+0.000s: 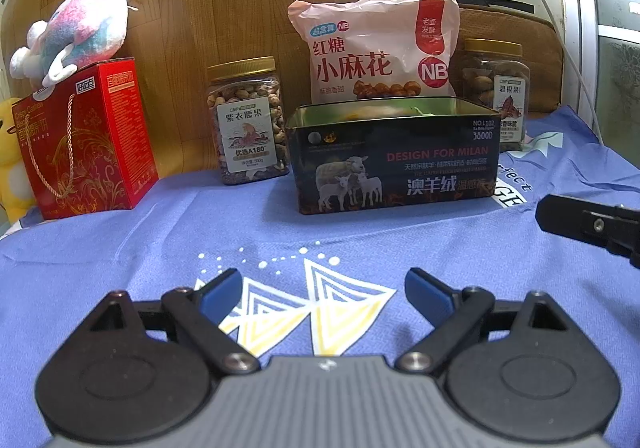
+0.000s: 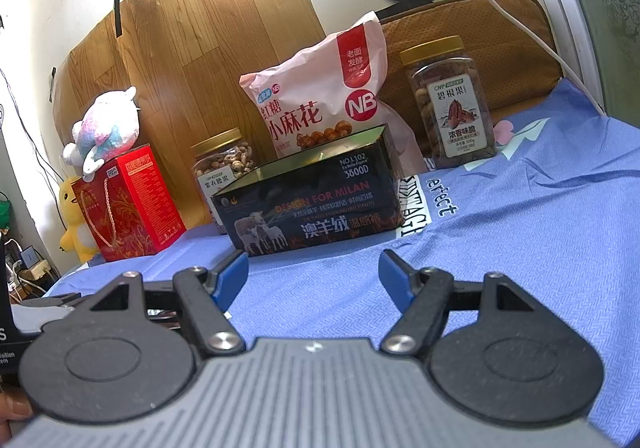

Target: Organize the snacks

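Observation:
A dark open tin box [image 1: 394, 160] [image 2: 316, 204] with sheep printed on it stands mid-table; something yellowish lies inside. Behind it leans a pink snack bag [image 1: 376, 48] [image 2: 320, 104]. To the tin's left stands a jar of cashews [image 1: 248, 120] [image 2: 224, 164], and a jar of pecans [image 1: 498, 92] [image 2: 450, 104] stands to its right. At far left is a red gift box [image 1: 88, 144] [image 2: 128, 204]. My left gripper [image 1: 322, 296] hovers open over the blue cloth, well short of the tin. My right gripper [image 2: 312, 280] is open too, empty, in front of the tin.
A blue printed cloth [image 1: 280, 232] [image 2: 520, 232] covers the table. A pink plush toy [image 1: 76, 32] [image 2: 106, 128] lies on the red box, with a yellow plush [image 2: 74, 216] beside it. A wood-pattern panel [image 1: 224, 8] and a brown cushion [image 2: 480, 32] back the table. A white cable [image 2: 500, 12] hangs at right.

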Action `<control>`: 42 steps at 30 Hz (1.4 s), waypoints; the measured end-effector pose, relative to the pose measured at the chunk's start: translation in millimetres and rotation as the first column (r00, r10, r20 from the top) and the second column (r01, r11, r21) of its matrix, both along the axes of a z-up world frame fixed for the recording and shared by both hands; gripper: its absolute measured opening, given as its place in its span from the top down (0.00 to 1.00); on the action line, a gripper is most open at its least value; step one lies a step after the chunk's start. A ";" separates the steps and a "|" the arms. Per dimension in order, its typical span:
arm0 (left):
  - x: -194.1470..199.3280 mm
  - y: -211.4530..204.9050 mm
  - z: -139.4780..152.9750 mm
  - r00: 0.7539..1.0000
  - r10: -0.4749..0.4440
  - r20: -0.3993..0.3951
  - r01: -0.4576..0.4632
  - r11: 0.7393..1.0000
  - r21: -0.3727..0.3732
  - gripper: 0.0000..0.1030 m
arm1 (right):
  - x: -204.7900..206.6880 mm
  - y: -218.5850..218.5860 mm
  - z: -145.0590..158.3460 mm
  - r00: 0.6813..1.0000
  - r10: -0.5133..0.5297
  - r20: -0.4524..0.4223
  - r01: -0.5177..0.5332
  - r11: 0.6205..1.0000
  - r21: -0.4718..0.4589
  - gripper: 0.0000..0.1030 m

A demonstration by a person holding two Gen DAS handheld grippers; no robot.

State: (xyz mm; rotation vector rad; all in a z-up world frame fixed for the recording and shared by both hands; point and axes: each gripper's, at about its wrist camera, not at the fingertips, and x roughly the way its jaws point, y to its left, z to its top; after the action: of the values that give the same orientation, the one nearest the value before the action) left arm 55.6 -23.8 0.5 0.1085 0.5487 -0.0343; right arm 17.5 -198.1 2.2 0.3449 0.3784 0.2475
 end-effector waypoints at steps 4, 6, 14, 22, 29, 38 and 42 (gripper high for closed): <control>-0.2 -0.1 -0.1 1.000 0.000 0.000 0.000 1.000 0.000 0.11 | -0.2 0.2 0.1 1.000 -0.001 0.000 0.001 1.000 0.000 0.28; -0.2 0.0 -0.2 1.000 0.001 0.000 -0.001 1.000 0.000 0.11 | -0.3 0.3 0.1 1.000 -0.001 0.000 0.001 1.000 0.000 0.28; -0.1 0.5 -0.5 1.000 0.002 0.000 -0.002 1.000 0.000 0.11 | -0.2 0.0 0.1 1.000 -0.001 0.000 0.001 1.000 0.001 0.28; 1.0 0.9 -0.5 1.000 0.009 -0.004 -0.009 1.000 -0.004 0.10 | -0.5 0.2 0.1 1.000 -0.002 0.001 0.002 1.000 0.001 0.28; 0.7 0.5 0.2 1.000 0.020 -0.007 -0.020 1.000 -0.008 0.10 | -0.6 0.3 0.0 1.000 -0.002 0.001 0.002 1.000 0.001 0.28; -0.3 -0.5 0.9 1.000 0.016 0.003 -0.016 1.000 -0.004 0.07 | -0.6 -0.1 0.0 1.000 -0.002 0.002 0.002 1.000 0.002 0.28; 0.2 -0.7 1.0 1.000 0.013 0.004 -0.013 1.000 -0.003 0.07 | -0.5 -0.2 -0.1 1.000 -0.002 0.001 0.002 1.000 0.002 0.28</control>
State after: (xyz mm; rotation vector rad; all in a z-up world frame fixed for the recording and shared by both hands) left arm 55.8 -24.5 1.4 0.1016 0.5451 -0.0221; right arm 17.0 -198.3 2.2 0.3467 0.3765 0.2465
